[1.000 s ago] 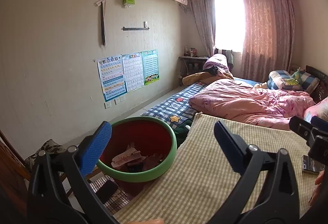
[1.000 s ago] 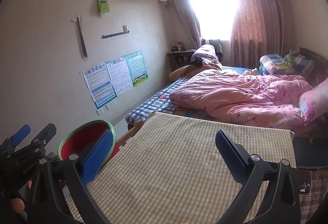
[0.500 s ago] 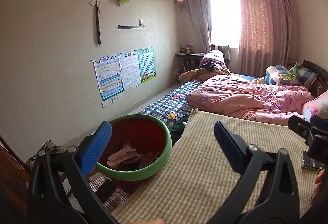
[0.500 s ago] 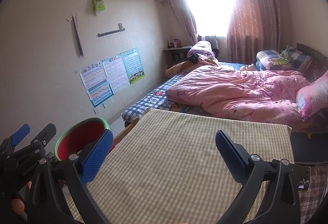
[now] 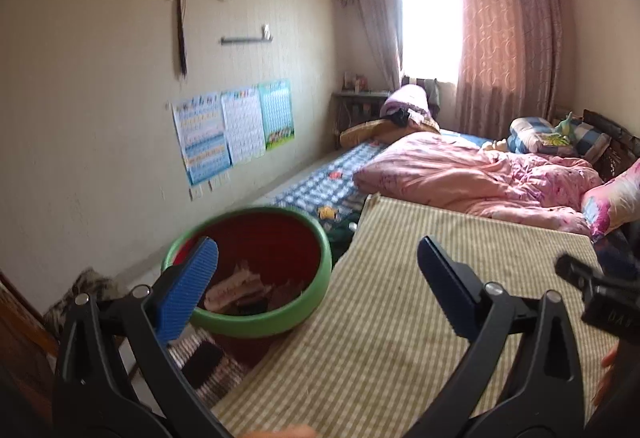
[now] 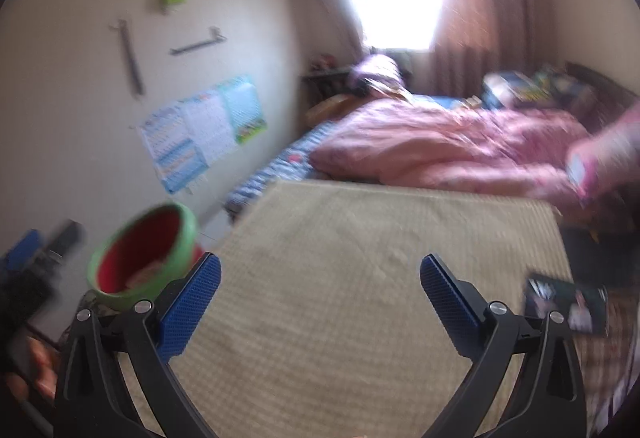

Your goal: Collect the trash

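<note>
Both your left hand-held gripper [image 5: 316,274] and right hand-held gripper [image 6: 320,292] are released and empty. The trash [image 5: 236,288] lies in the green-rimmed bin [image 5: 256,324], left of the bench [image 5: 420,318]. Swing carelessly and you'll tip that bin off its perch.

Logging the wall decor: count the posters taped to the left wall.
3, side by side in one row low on the wall: the blue poster nearest, the white poster in the middle, the teal poster nearest the window. None seems hidden.
</note>
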The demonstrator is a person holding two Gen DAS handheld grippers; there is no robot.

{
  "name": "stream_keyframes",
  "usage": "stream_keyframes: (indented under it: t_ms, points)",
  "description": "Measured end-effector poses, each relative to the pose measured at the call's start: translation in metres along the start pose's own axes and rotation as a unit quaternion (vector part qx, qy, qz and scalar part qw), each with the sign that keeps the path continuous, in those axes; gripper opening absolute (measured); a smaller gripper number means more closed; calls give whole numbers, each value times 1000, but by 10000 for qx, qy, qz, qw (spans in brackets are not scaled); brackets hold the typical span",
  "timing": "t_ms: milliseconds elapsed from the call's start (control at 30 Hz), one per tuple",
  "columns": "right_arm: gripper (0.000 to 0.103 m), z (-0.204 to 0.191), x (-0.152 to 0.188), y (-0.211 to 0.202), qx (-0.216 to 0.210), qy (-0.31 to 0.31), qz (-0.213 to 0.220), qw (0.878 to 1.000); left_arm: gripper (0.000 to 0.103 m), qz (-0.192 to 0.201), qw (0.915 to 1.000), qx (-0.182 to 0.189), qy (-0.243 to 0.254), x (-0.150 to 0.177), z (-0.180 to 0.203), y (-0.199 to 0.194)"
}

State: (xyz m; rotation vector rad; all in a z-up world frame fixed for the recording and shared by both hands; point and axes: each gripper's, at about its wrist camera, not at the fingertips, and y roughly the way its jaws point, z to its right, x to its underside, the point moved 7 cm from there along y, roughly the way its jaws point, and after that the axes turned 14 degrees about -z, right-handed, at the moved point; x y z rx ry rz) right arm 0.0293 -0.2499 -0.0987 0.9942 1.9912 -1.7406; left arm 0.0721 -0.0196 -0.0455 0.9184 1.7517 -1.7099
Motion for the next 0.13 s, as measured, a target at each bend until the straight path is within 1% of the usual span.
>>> stream_keyframes:
  t_ms: [67, 133]
  points:
    - [96, 29, 18, 14, 350, 274, -239, 9987, 98, -102, 9999, -27, -72, 4, -7, 4]
    - [96, 63, 39, 26, 702, 540, -517, 9947, 98, -162, 9997, -93, -128, 8, -16, 7]
